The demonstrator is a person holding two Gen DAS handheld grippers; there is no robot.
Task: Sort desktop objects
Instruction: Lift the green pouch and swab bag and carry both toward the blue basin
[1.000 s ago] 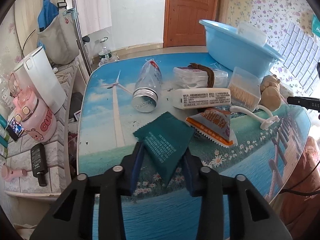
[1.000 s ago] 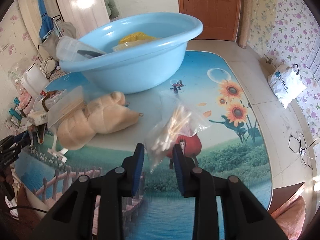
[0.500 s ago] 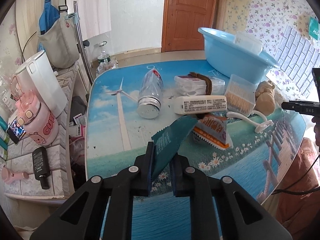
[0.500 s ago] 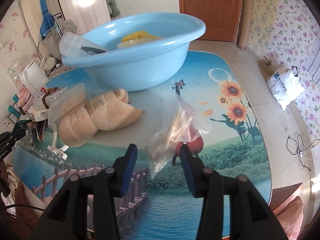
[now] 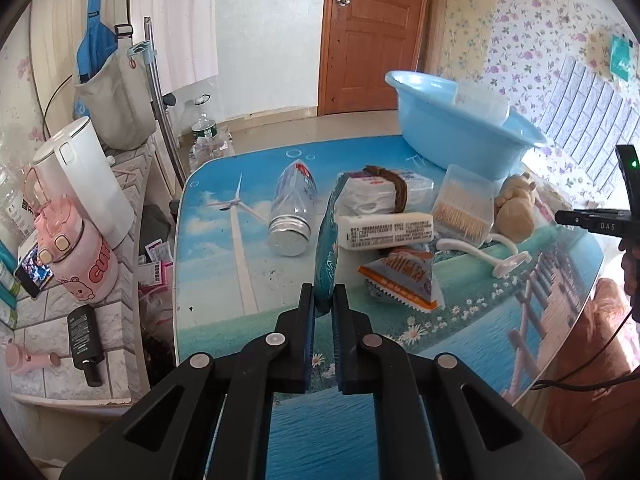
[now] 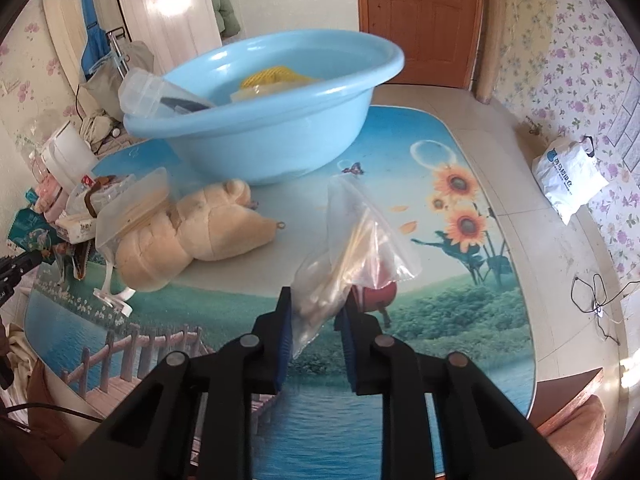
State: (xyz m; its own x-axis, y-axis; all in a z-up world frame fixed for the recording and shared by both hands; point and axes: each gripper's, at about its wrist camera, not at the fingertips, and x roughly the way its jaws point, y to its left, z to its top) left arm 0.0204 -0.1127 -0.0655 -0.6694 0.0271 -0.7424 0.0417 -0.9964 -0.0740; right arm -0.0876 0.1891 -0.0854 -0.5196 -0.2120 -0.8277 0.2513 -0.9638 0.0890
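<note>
My left gripper (image 5: 323, 292) is shut on a teal sachet (image 5: 326, 248), held edge-on above the table; the sachet also shows in the right wrist view (image 6: 28, 230). My right gripper (image 6: 316, 304) has its jaws around a clear plastic bag of cotton swabs (image 6: 352, 252), which stands up between the pads. A light blue basin (image 6: 280, 120) holds a yellow item (image 6: 276, 76) and a clear plastic container (image 6: 156, 94) leans on its rim. The basin also shows in the left wrist view (image 5: 460, 128).
On the table lie a clear bottle (image 5: 294, 212), a white tube box (image 5: 384, 230), a wipes pack (image 5: 384, 192), a toothpick box (image 5: 464, 208), an orange snack packet (image 5: 404, 276), a beige plush toy (image 6: 192, 236) and a white hook (image 5: 484, 252). A kettle (image 5: 84, 176) stands left.
My left gripper has closed on the teal sachet and lifted it, turning it edge-on. My right gripper opened, then narrowed around the swab bag, which now stands higher.
</note>
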